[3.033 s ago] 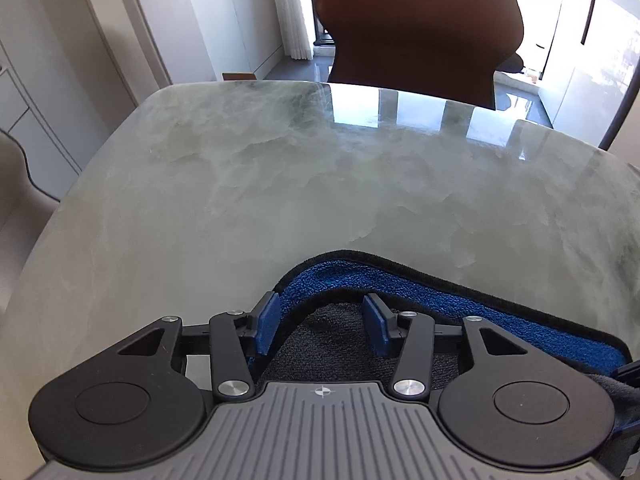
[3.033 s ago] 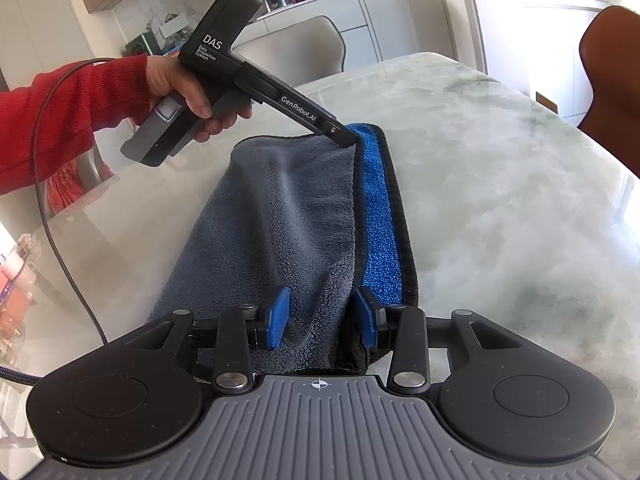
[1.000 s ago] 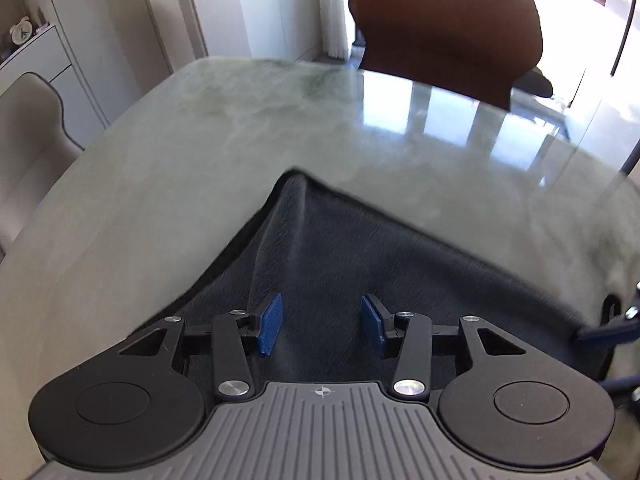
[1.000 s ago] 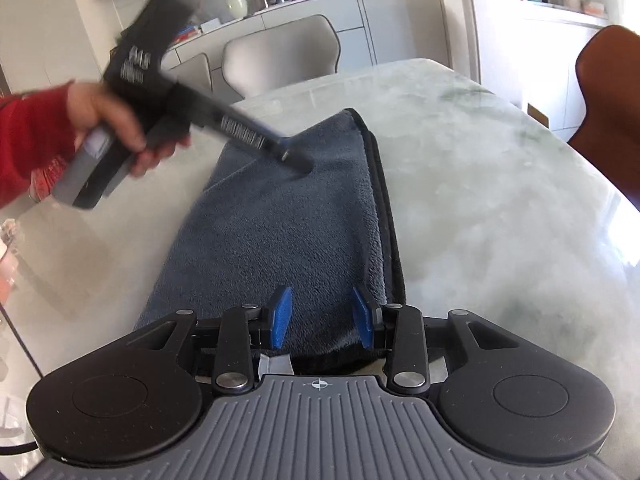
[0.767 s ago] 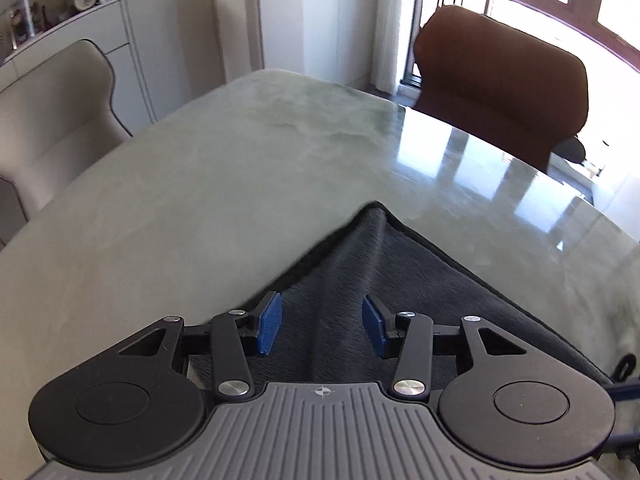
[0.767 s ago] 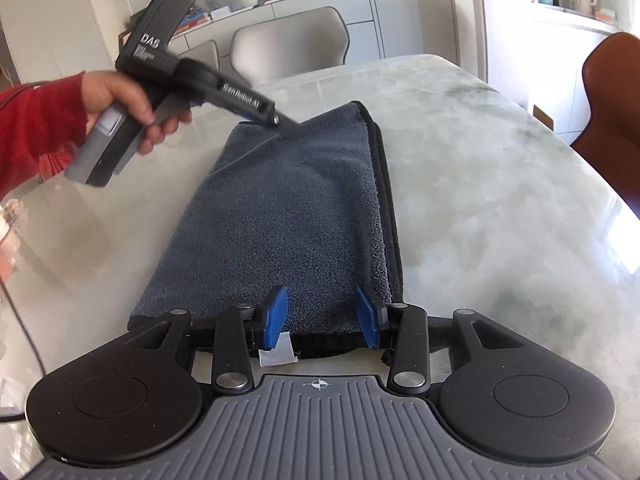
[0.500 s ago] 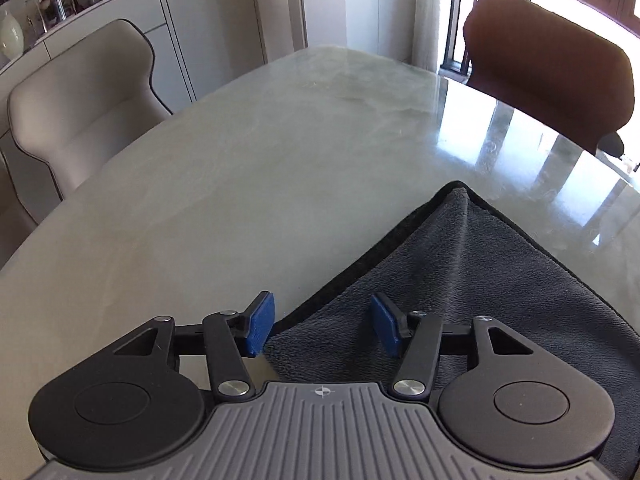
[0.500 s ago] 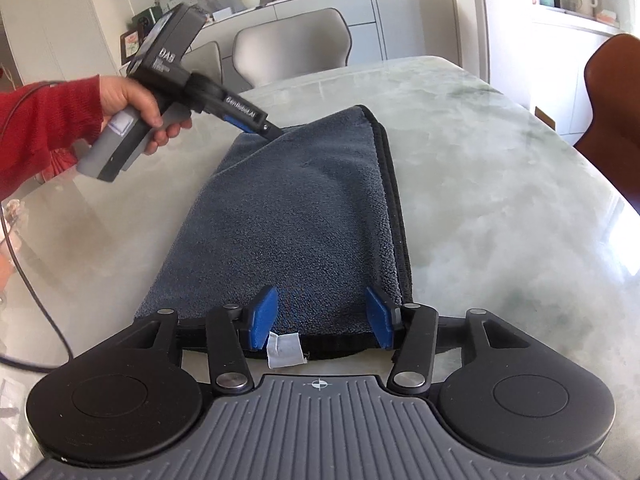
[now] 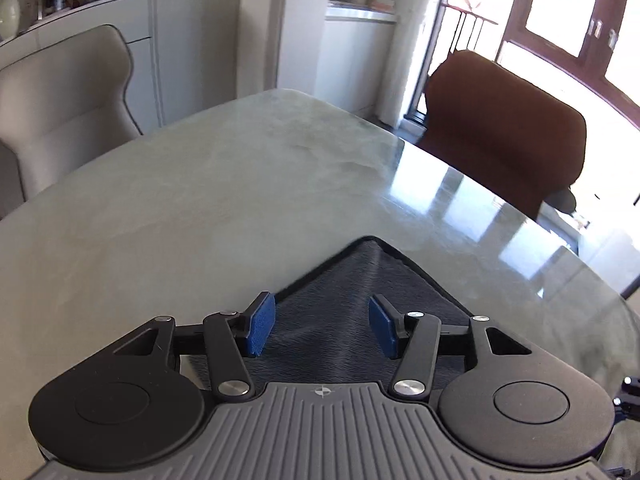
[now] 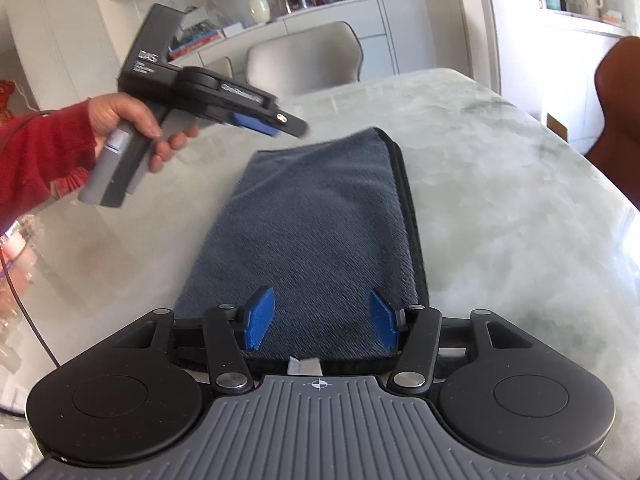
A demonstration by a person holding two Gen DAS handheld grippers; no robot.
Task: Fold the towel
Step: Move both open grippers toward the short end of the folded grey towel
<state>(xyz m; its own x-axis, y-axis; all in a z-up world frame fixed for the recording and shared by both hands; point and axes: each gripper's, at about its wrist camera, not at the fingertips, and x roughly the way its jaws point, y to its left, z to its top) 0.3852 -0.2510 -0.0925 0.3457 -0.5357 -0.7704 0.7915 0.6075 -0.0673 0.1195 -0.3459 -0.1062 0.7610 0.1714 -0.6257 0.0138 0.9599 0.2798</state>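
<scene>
Marble dining table (image 10: 520, 184) carries the grey towel (image 10: 320, 232), folded into a long strip, lying flat lengthwise, black-bound edge along its right side, white tag at the near end. Looks soft, light, limp microfibre that may slide on the polished top; best taken at a bound corner or short edge. Left gripper (image 9: 322, 330) hangs above the far corner, jaws wide apart and empty; right gripper (image 10: 322, 324) over the near end, likewise spread wide, holding nothing.

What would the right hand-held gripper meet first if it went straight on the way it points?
Most likely the folded grey towel: the right hand-held gripper is open just above its near edge, though height is unclear.
</scene>
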